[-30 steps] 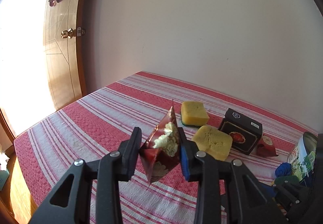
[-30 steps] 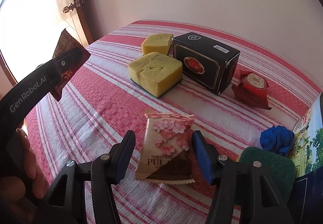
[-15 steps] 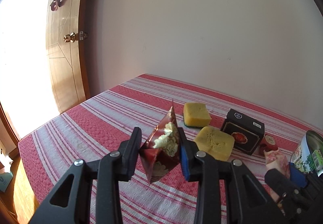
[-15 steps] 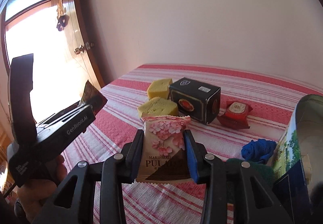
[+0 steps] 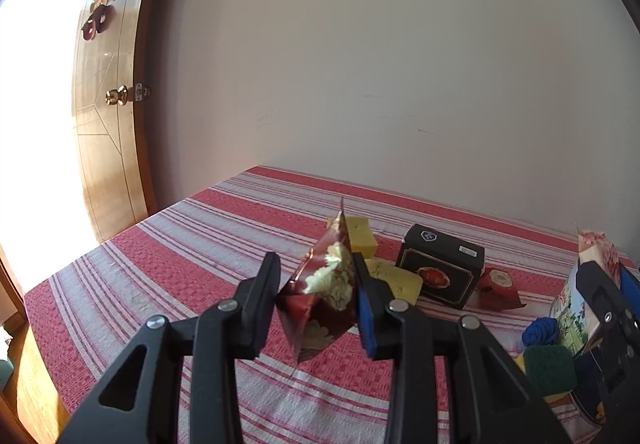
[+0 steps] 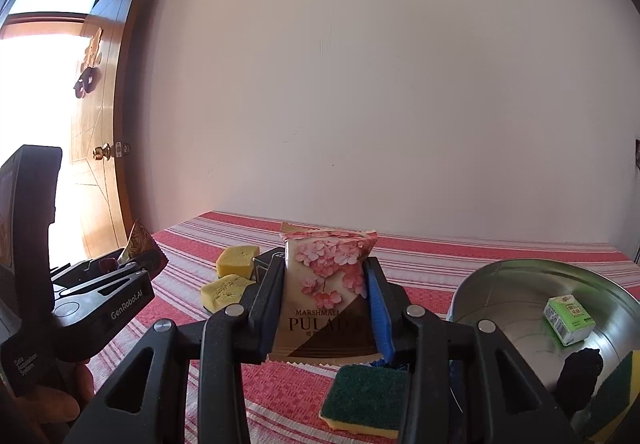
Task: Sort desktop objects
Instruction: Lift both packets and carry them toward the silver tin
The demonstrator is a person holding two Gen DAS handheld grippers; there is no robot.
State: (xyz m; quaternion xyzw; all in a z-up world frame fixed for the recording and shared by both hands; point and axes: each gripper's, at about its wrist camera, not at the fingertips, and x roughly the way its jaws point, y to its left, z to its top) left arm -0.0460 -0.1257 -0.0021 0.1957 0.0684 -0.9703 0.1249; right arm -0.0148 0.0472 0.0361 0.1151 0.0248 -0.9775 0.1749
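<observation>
a red striped tablecloth (image 6: 460, 248) under a bare wall. right claw (image 6: 326, 308) is clamped on the pink packet (image 6: 326, 284); left claw (image 5: 316, 304) pinches a red packet (image 5: 324, 292). carry the pink one level to the tin (image 6: 520, 284), just right of the claw, before letting go.

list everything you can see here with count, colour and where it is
marshmallow packet: 1, cream with pink blossoms, held above the table
foil snack packet: 1, dark red, held above the table
sponges: 2, yellow, far side of the table beside the box
box: 1, black, mid table
small wrapped snack: 1, red, right of the box
scouring sponge: 1, green on yellow, near the tin
cloth: 1, blue, beside the tin
metal tin: 1, silver inside, right side
small carton: 1, green, inside the tin
tablecloth: 1, red and white striped
door: 1, wooden, left
left hand-held gripper: 1, black, shut on the foil snack packet
right hand-held gripper: 1, black, shut on the marshmallow packet
</observation>
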